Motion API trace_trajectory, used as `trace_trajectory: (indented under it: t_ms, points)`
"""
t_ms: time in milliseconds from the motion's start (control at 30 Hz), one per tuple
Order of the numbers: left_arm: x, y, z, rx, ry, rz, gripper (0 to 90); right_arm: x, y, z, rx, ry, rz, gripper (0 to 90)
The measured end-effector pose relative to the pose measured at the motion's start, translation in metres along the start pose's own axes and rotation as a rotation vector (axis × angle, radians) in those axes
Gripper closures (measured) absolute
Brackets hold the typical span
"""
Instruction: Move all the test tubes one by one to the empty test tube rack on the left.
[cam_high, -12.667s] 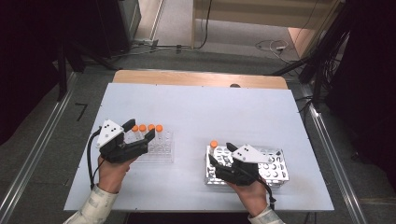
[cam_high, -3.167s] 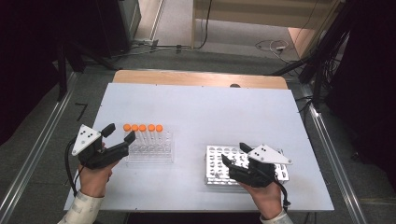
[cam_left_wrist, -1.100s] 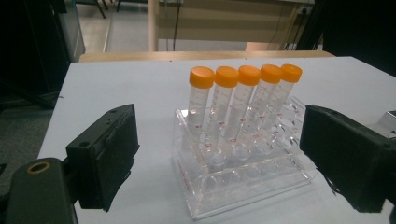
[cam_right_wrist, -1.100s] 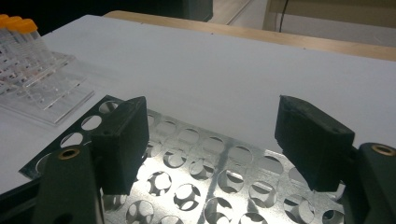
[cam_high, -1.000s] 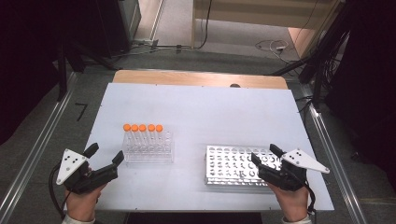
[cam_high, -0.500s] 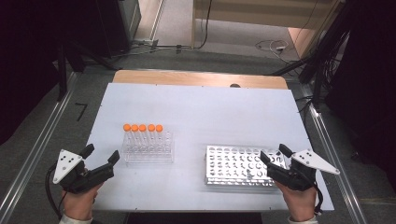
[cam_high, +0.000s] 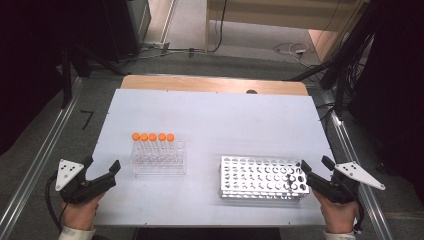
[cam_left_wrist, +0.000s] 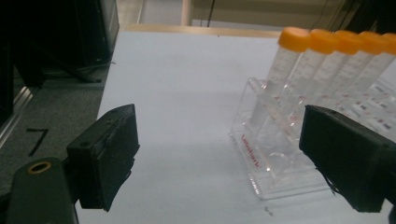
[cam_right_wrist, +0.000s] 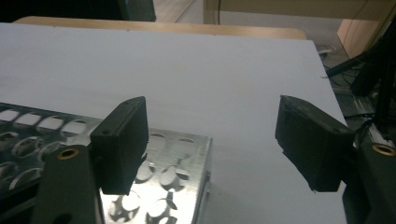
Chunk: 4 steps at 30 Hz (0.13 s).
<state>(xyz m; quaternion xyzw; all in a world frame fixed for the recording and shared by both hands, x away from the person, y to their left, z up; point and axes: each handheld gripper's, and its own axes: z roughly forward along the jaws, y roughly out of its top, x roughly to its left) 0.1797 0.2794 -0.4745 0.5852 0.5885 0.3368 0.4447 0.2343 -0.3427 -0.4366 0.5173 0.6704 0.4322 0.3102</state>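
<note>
A clear plastic rack (cam_high: 159, 159) holds several orange-capped tubes (cam_high: 153, 137) at the left middle of the white table (cam_high: 220, 120). The same rack (cam_left_wrist: 280, 163) and its tubes (cam_left_wrist: 322, 42) stand to the right in the left gripper view. A perforated metal rack (cam_high: 262, 177) with empty holes sits at the front right, and its corner (cam_right_wrist: 159, 177) lies low in the right gripper view. My left gripper (cam_high: 102, 167) is open near the table's front left corner, left of the clear rack. My right gripper (cam_high: 316, 166) is open at the metal rack's right end. Neither holds anything.
A wooden strip (cam_high: 215, 84) borders the table's far edge. Metal rails (cam_high: 40, 160) run along both sides on the grey floor. Cables (cam_high: 295, 50) and dark equipment lie beyond the far edge.
Both hands have drawn back toward the near edge and outward, away from the racks. The fifth orange-capped tube went from the metal rack into the clear rack. Both grippers stay open.
</note>
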Motion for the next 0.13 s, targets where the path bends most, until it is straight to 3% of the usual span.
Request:
trace_trajectory:
  t_ms: [133]
  points:
    - [0.009,-0.007,0.01,0.052,0.023,-0.023,11.7,-0.016,-0.012,0.009,0.034,-0.054,0.023,24.0]
